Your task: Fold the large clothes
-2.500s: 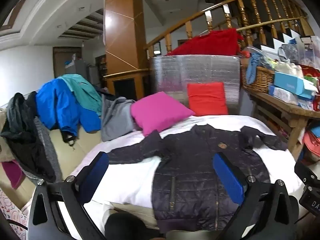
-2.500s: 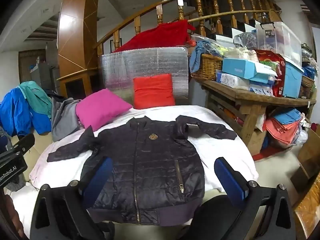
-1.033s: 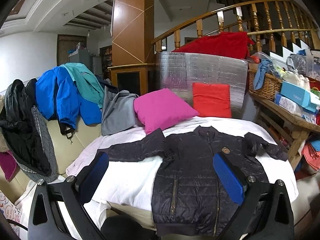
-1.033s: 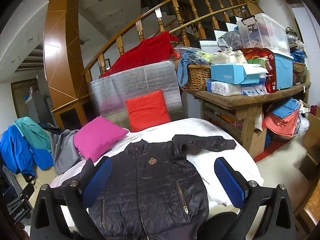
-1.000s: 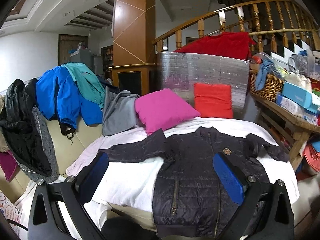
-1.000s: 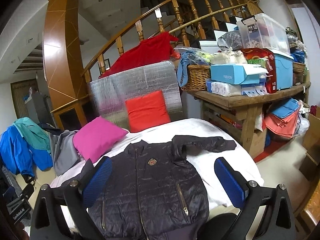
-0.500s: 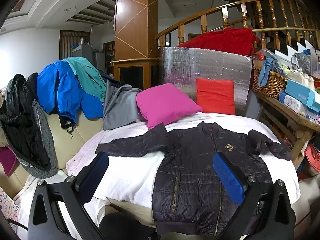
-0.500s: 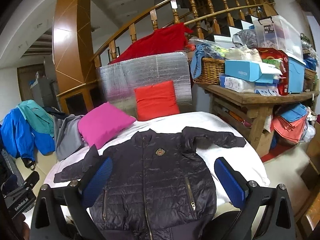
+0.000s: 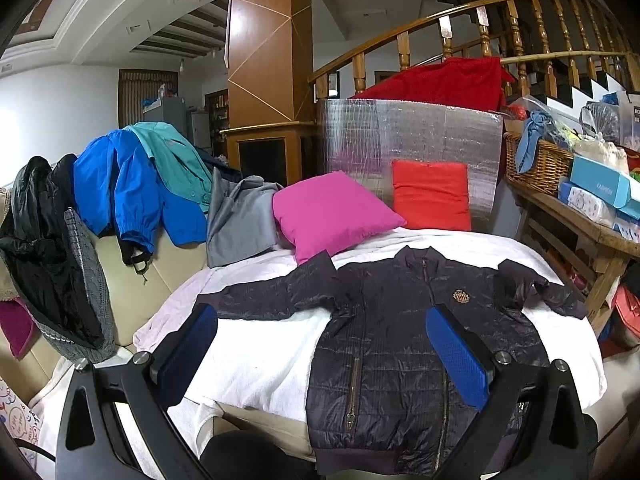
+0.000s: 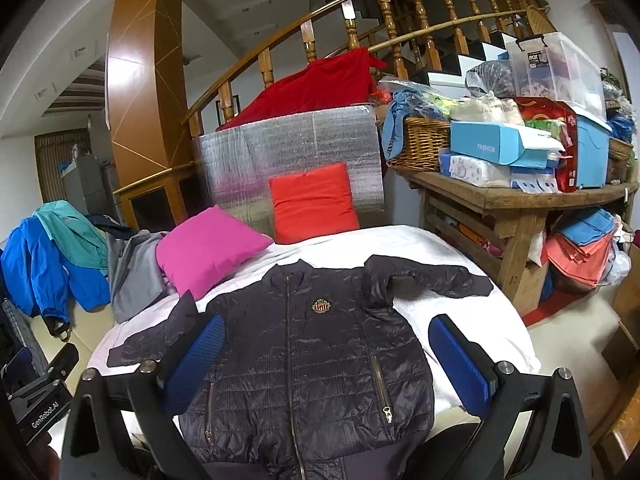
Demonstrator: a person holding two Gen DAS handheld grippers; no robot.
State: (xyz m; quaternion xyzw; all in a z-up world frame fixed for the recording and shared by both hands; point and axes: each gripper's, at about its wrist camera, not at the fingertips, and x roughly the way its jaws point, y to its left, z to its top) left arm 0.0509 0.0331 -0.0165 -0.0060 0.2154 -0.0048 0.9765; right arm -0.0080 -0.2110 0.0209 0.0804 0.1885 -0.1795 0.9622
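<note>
A dark quilted jacket (image 9: 404,332) lies flat, front up and zipped, on a white-covered bed (image 9: 264,356), with both sleeves spread out to the sides. It also shows in the right wrist view (image 10: 316,352). My left gripper (image 9: 320,356) is open and empty, held above the near edge of the bed, over the jacket's left half. My right gripper (image 10: 324,360) is open and empty, above the jacket's lower body. Neither touches the cloth.
A pink pillow (image 9: 332,212) and a red pillow (image 9: 430,196) lie at the head of the bed. Several jackets (image 9: 120,192) are draped over a sofa on the left. A wooden table (image 10: 516,200) piled with boxes and baskets stands on the right.
Both grippers have tilted down and moved a little closer to the bed, so the jacket sits higher and larger in both views. The jacket has not moved.
</note>
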